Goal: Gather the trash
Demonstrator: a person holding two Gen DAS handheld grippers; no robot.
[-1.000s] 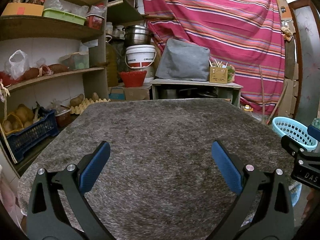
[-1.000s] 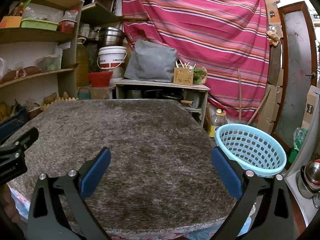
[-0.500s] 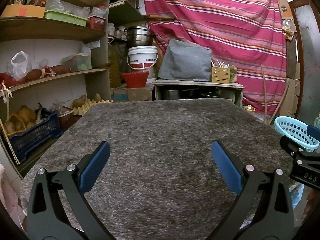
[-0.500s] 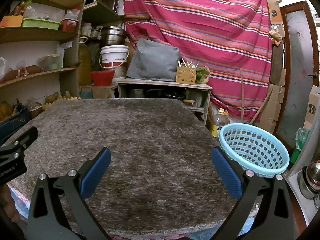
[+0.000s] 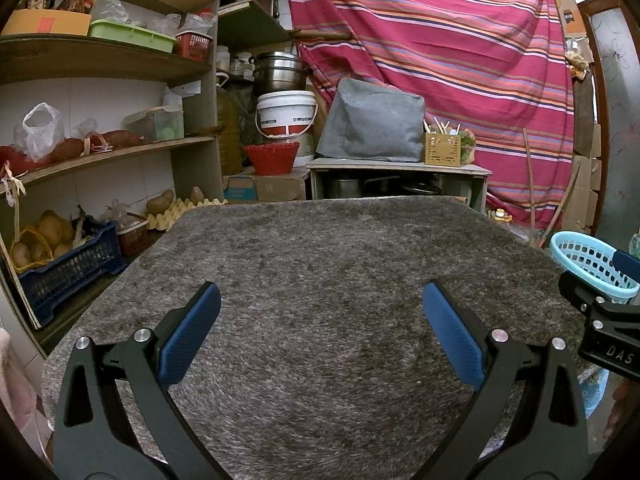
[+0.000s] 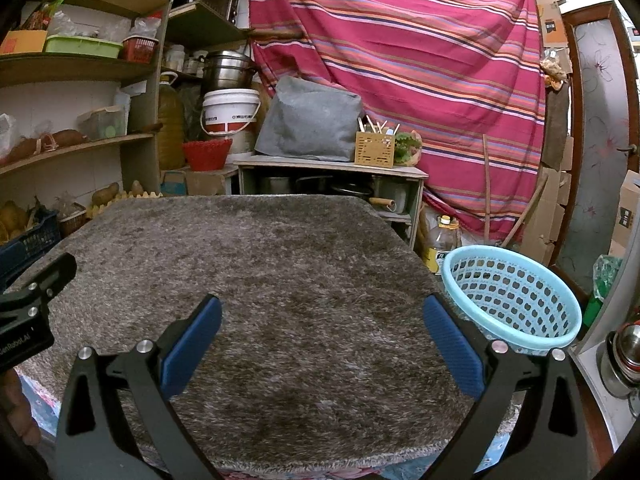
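Fingers (image 5: 188, 336) of the left gripper (image 5: 320, 328) spread wide, blue pads far apart, nothing between them; fingers (image 6: 190, 344) of the right gripper (image 6: 322, 336) just as wide and just as empty. Both held low over the near edge of the surface (image 6: 260, 280), a table draped in shaggy grey-brown pile.

No trash visible anywhere on that pile in either view: bare from the near edge at 6 o'clock out to the far edge at 12 o'clock. Possibly small scraps hidden in the long fibres, too small to tell. Judged stage: either the opening search or the very end of the job.

Light blue basket (image 6: 512, 296) standing off the right edge of the surface, at about 3 o'clock from the right gripper, lower than the table top; nothing showing in the part of its inside that can be seen. Likely the bin for whatever turns up.

For the step in hand: best to sweep both cameras slowly across the pile, near strip first, then the middle, then the far corners. Best to keep the pads open until a scrap sits squarely between them, then close low against the pile without snagging fibres. Better to carry with the right gripper, nearest the basket.

Farther off, at 10 o'clock, cluttered shelves (image 5: 100, 152); at 12 o'clock a low cabinet (image 5: 400, 176) before a striped cloth (image 5: 460, 60).
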